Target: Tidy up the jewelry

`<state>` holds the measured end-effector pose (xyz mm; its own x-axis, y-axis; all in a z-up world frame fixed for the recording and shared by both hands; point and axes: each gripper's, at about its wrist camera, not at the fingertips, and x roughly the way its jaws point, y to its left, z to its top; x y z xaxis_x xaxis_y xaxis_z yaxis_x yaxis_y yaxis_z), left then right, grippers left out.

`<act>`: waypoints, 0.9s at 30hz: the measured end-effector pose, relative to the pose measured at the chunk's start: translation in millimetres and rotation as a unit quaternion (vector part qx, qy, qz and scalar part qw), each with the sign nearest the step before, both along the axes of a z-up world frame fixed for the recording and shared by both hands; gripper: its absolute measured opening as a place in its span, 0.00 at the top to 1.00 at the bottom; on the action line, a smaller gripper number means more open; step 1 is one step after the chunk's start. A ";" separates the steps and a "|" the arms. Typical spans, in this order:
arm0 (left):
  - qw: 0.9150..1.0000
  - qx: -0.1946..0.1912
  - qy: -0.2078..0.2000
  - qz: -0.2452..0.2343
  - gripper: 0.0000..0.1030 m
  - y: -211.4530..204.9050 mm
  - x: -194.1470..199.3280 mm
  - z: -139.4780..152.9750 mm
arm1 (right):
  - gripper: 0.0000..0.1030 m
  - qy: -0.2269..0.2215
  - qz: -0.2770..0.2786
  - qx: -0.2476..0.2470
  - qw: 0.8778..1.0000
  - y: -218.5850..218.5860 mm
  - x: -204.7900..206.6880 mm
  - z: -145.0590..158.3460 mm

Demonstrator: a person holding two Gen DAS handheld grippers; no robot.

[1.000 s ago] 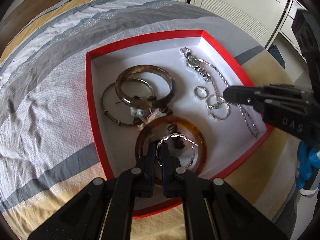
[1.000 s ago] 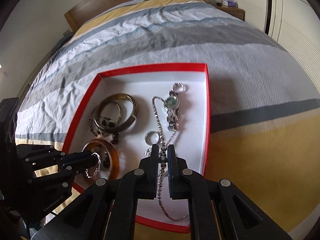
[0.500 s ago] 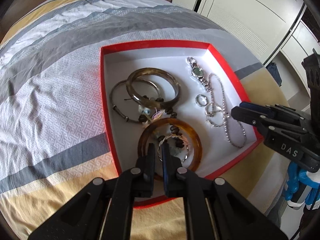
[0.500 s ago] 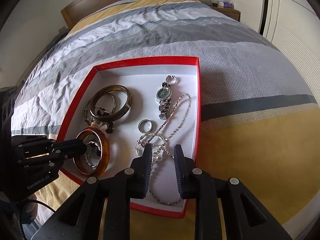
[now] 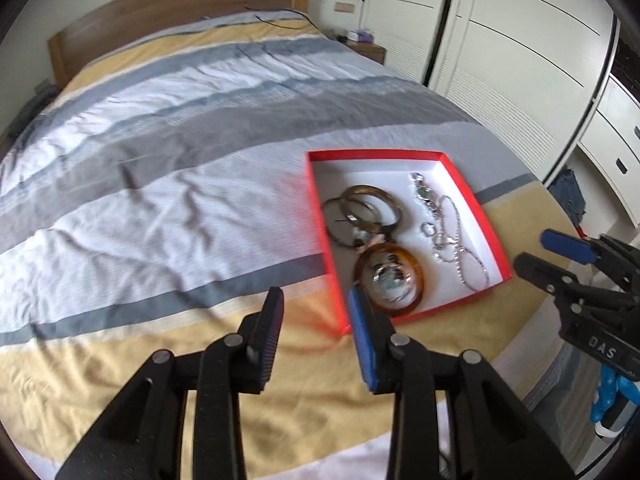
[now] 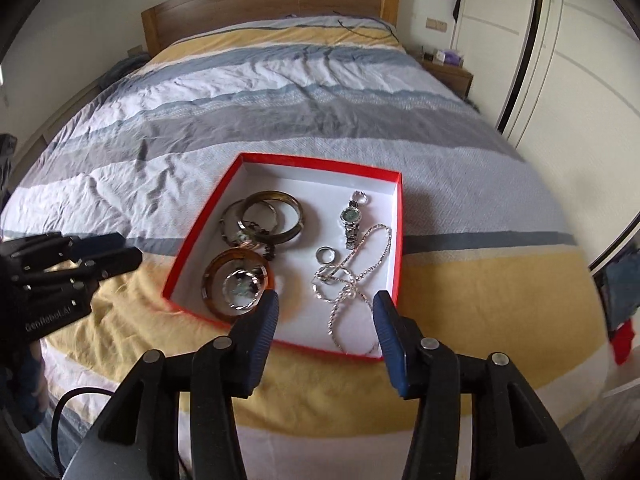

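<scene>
Jewelry all sits in the red box (image 6: pixel 394 240) on the bed (image 6: pixel 280 120), and both of ours, left gripper (image 5: pixel 316 324) and right gripper (image 6: pixel 325 320), hang above its near edge with jaws opening and nothing between them. Amber bangle (image 6: pixel 224 270) looks stiff and slick, maybe brittle, so we'd pinch across its rim. Watch (image 6: pixel 351 218): grab the band, not the face. Silver chain (image 6: pixel 360 268) is floppy, probably snags; take the bunched middle. Small ring (image 6: pixel 325 255) is light and fiddly.
</scene>
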<state>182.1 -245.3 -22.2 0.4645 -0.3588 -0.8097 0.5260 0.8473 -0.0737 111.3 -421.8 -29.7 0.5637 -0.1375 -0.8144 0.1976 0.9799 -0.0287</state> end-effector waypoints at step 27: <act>0.986 -0.016 -0.095 0.139 0.61 192.8 -132.9 81.0 | 0.28 -0.087 0.102 -0.112 0.985 183.0 -128.8 105.4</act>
